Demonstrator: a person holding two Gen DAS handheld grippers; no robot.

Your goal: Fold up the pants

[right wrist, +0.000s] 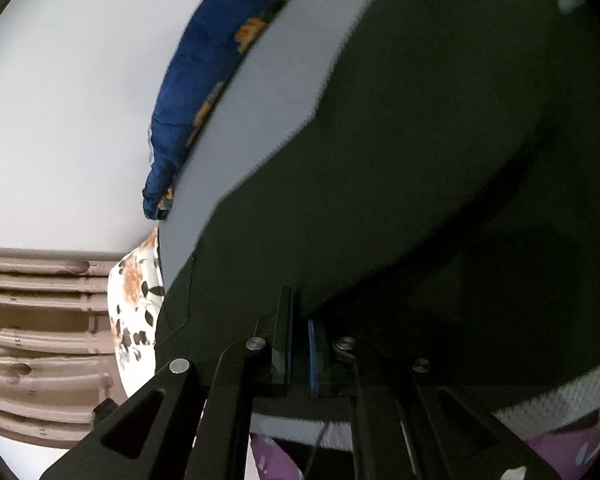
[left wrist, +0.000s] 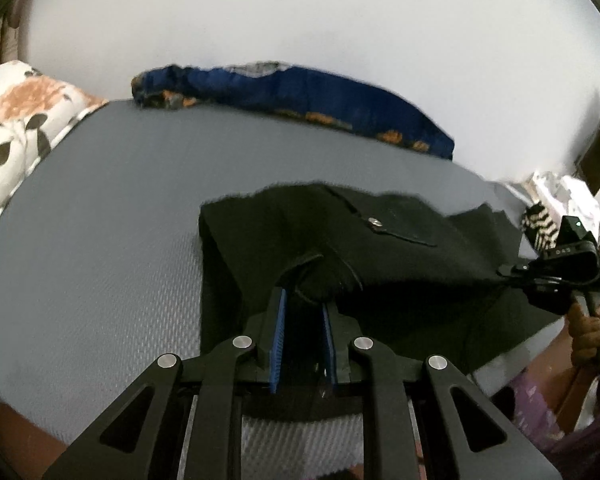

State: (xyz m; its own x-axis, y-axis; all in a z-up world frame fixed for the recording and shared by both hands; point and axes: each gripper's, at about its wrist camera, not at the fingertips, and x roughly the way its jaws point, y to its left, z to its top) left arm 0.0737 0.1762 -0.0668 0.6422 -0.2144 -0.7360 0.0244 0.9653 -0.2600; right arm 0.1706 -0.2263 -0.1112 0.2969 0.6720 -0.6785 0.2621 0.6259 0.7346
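Both grippers pinch the black pants (left wrist: 340, 248) on the grey mat (left wrist: 100, 240). Left gripper (left wrist: 305, 300) squeezes a fold. Right gripper (right wrist: 300, 320) is clamped on cloth at the pants' right edge.

pants (left wrist: 340, 248): black, plain; small silver snap on a pocket flap
mattress (left wrist: 100, 220): grey, fine woven texture
blanket (left wrist: 300, 96): deep blue, orange flower motifs, a pale patch along its top edge
pillow (left wrist: 16, 128): white, orange-brown blooms, black leaves
wall (left wrist: 300, 12): plain off-white
left gripper (left wrist: 304, 308): black frame, blue pads, silver pins
right gripper (right wrist: 300, 320): black frame, blue pads, silver pins
striped cloth (left wrist: 540, 224): black and white zebra bands
headboard (right wrist: 40, 320): pinkish brown, ribbed
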